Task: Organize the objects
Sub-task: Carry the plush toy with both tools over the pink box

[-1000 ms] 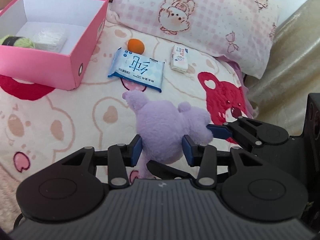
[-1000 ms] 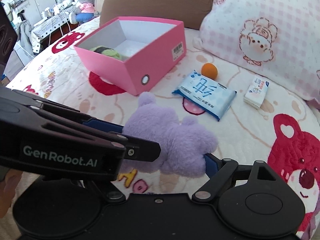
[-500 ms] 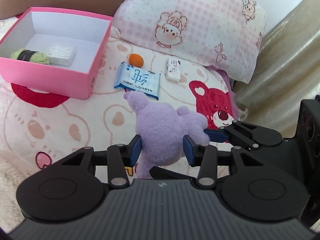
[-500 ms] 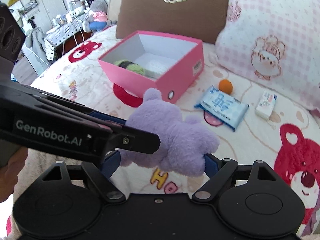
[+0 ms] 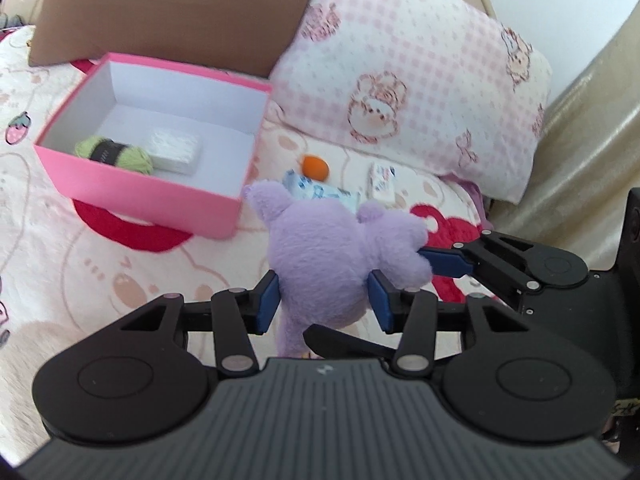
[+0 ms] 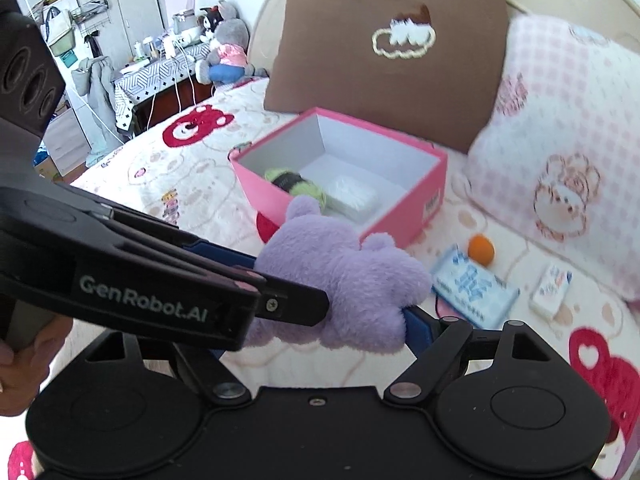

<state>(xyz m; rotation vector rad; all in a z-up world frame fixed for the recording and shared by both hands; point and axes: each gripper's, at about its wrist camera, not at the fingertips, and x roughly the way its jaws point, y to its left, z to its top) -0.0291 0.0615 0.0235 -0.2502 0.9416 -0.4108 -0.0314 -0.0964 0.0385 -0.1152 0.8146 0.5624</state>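
Seemingly for a shared carry, the left wrist view shows the left claw point(image 5: 324, 304) clamped on the body of the fluffy purple plush toy point(image 5: 336, 260), held clear of the bed, while the right claw's blue finger presses its far limb, steadying a floppy load; the open pink cardboard box point(image 5: 132, 184) lies ahead-left. From the right wrist view, the right claw point(image 6: 340, 320) likewise grips the toy, poised just short of the box, which already holds a green yarn skein point(image 6: 296, 184); a tissue packet point(image 6: 472, 288) waits on the bed.

Tissue pack point(image 5: 320, 194) half hidden behind purple plush point(image 5: 332, 256), right gripper's point(image 6: 332, 320) left finger masked, small packet point(image 5: 383, 176) print illegible
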